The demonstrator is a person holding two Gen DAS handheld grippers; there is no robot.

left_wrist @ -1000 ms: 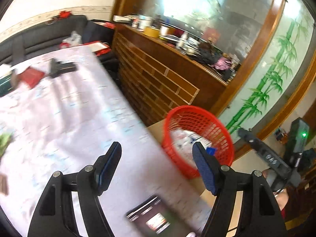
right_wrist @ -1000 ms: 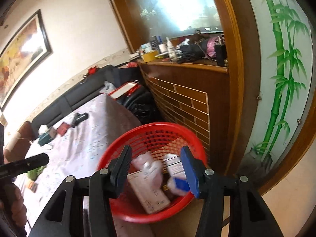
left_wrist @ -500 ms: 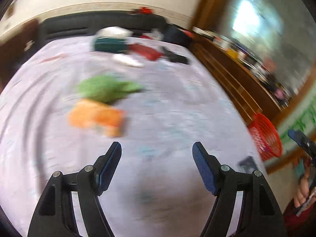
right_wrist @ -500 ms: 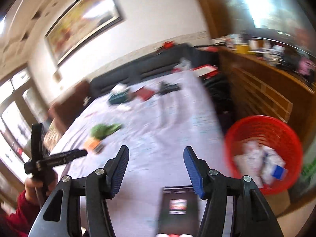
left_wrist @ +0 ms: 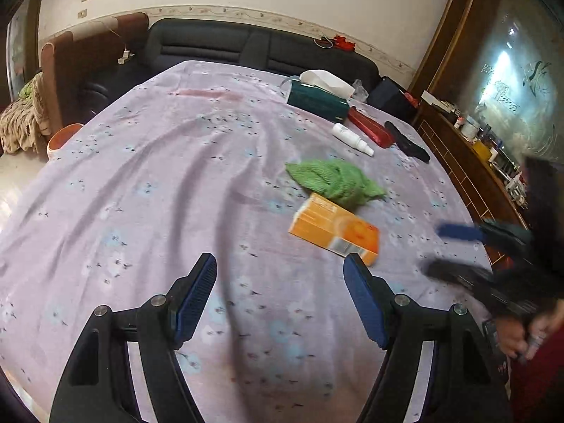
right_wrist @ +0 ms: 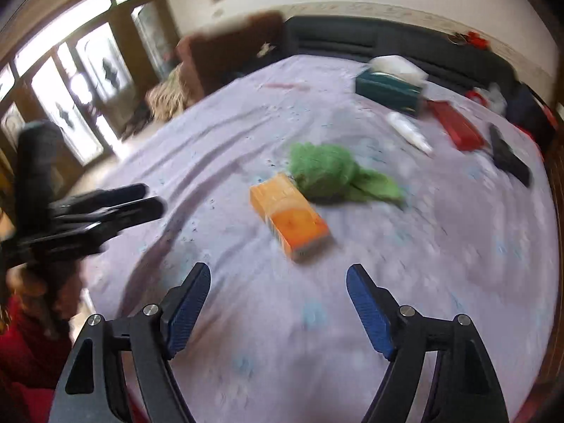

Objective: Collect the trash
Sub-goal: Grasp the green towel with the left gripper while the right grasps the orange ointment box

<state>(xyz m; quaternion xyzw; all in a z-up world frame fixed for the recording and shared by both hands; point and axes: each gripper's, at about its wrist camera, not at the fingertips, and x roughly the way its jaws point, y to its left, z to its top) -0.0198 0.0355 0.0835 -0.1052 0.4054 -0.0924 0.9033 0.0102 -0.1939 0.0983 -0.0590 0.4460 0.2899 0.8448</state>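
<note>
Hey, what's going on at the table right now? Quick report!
Left gripper open, empty; right gripper opening, empty. Orange box lies ahead, touching green cloth. Nothing between.

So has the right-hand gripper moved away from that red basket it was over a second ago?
Yes. The right gripper has swung off the basket, now out of view, and faces the table, the orange box just ahead. Its empty jaws are opening.

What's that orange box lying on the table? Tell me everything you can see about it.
The orange box is a small carton, apparently cardboard, with a paler end panel and blurred print. It lies flat and closed on the lilac floral tablecloth, one corner against the crumpled green cloth. Nothing holds it.
</note>
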